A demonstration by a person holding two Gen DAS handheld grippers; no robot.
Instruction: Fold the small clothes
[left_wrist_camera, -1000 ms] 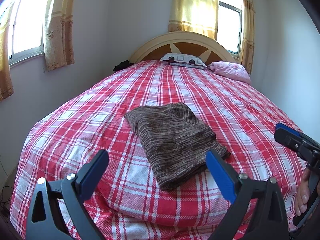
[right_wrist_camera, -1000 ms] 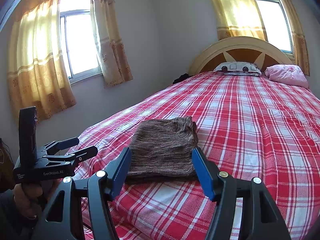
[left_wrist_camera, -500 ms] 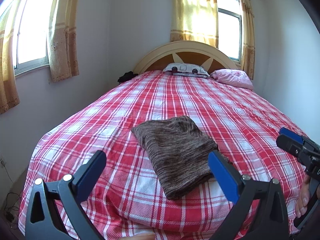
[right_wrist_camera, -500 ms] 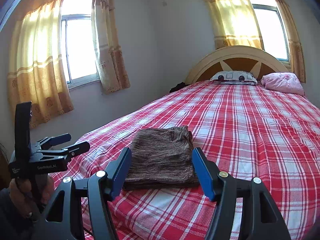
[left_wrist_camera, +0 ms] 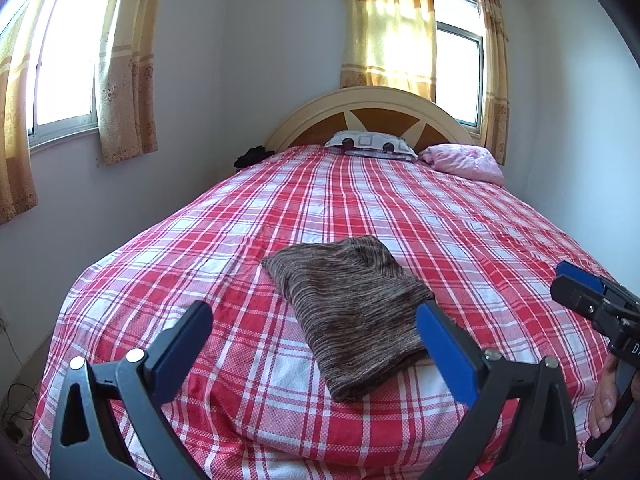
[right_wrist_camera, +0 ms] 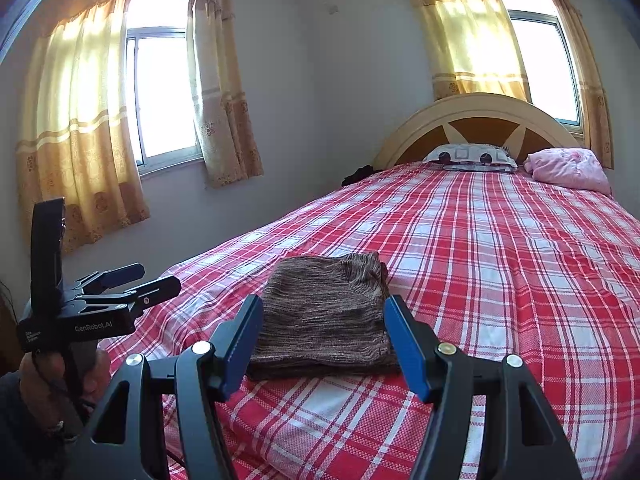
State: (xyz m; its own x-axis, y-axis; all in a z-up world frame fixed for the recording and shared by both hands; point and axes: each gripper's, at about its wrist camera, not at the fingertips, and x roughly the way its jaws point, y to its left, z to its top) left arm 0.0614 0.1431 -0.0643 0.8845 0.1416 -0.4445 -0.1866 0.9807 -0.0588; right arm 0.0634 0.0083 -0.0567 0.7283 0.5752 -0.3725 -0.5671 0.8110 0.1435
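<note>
folded brown garment [left_wrist_camera: 352, 312], beyond both open tongs [right_wrist_camera: 322, 320]

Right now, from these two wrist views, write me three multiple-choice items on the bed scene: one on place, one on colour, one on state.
1. Where does the brown knit garment lie?
A. on the floor
B. on the plaid bedspread near the foot end
C. on the pink pillow

2. What colours is the bedspread?
A. red and white
B. blue and green
C. plain yellow

3. How is the garment?
A. hanging from a tool
B. spread out flat in a single layer
C. folded, lying free

Answers: 1 B, it rests on the plaid close to both tools, far from the headboard. 2 A, red and white checks show in both views. 3 C, stacked layers show at its near edge, and the left tool and right tool stand open, short of it.
</note>
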